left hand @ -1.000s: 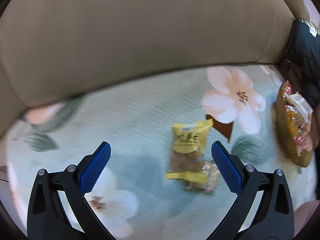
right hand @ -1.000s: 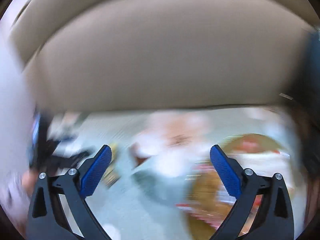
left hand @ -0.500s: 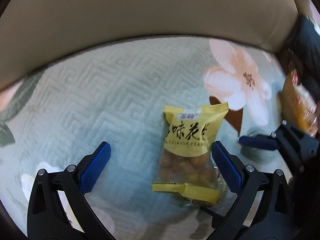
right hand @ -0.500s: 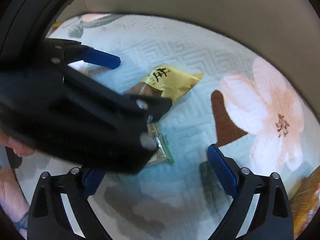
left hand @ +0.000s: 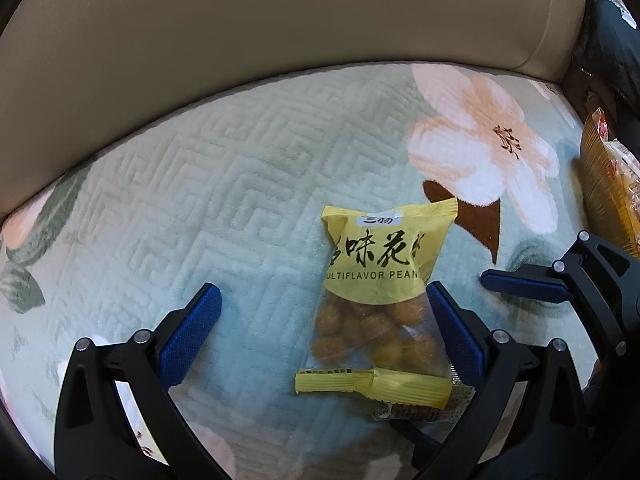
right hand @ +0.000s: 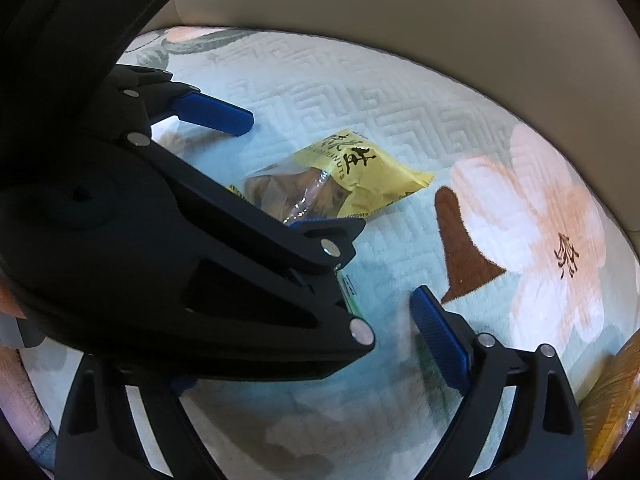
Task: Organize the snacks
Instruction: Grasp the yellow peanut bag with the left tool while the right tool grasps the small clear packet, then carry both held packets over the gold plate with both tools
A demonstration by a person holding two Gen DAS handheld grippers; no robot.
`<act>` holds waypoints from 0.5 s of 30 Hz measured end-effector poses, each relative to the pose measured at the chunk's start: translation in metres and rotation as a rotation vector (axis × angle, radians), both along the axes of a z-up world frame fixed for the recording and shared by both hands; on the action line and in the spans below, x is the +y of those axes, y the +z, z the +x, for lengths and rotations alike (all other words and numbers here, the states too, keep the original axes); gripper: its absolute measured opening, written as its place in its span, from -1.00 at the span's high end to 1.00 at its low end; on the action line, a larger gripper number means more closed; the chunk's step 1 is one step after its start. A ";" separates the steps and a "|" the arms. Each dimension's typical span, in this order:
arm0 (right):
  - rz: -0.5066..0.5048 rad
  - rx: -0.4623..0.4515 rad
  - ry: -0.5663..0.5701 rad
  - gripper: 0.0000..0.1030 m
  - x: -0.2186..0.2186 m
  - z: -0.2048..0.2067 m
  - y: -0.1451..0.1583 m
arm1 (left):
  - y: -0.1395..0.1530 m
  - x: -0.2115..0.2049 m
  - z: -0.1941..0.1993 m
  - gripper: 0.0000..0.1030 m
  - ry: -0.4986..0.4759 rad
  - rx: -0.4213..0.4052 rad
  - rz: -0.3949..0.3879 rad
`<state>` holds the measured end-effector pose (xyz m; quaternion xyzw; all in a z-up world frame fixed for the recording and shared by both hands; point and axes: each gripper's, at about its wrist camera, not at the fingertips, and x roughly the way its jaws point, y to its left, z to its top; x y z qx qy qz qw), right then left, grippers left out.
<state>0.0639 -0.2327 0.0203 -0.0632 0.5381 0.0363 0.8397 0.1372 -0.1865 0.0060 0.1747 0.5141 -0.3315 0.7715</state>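
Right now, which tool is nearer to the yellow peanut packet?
Left. The left tool is open around the yellow peanut packet, one finger beside its edge. The right tool is open, off to the packet's right.

A pale mint-green quilted cover (left hand: pixel 224 184) with a raised angular maze pattern fills the middle of the left wrist view, printed with large peach-and-white blossoms (left hand: pixel 480 148), a brown leaf shape (left hand: pixel 476 216) and grey-green leaves at the left edge, under a plain beige cushion back (left hand: pixel 280 20) across the top. At lower centre lies a peanut packet (left hand: pixel 380 300), bright yellow with black characters on top, clear over golden-brown nuts below, with a yellow sealed strip. The left gripper (left hand: pixel 320 332) and right gripper (right hand: pixel 304 348) are black with ribbed blue pads, and an orange-gold snack bag (left hand: pixel 608 192) shows at the right edge.
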 end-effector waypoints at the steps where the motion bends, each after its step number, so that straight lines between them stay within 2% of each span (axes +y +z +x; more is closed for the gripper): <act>1: 0.003 0.001 0.003 -0.55 0.000 0.000 0.000 | 0.000 0.001 -0.002 -0.94 -0.002 -0.003 0.000; 3: 0.013 0.000 0.025 -0.11 0.000 -0.002 0.004 | -0.001 -0.003 -0.006 -0.91 -0.007 -0.017 -0.015; 4: 0.015 -0.002 0.036 -0.06 0.003 -0.002 0.006 | 0.001 0.003 -0.007 -0.46 -0.002 -0.037 -0.026; 5: 0.008 -0.002 0.038 -0.02 0.006 -0.003 0.007 | 0.002 0.005 -0.009 0.14 0.018 -0.080 -0.008; 6: 0.009 -0.001 0.035 -0.01 0.009 -0.004 0.008 | 0.002 0.009 -0.010 0.15 0.040 -0.126 0.029; 9: 0.057 0.008 0.024 0.00 0.008 -0.003 0.009 | 0.004 0.021 -0.006 0.18 0.072 -0.085 -0.031; 13: 0.087 -0.004 -0.014 0.00 -0.004 -0.004 0.020 | 0.013 0.037 -0.009 0.18 0.118 -0.096 0.003; 15: 0.105 -0.045 -0.052 0.00 -0.014 -0.008 0.037 | 0.020 0.045 -0.010 0.18 0.141 -0.104 0.013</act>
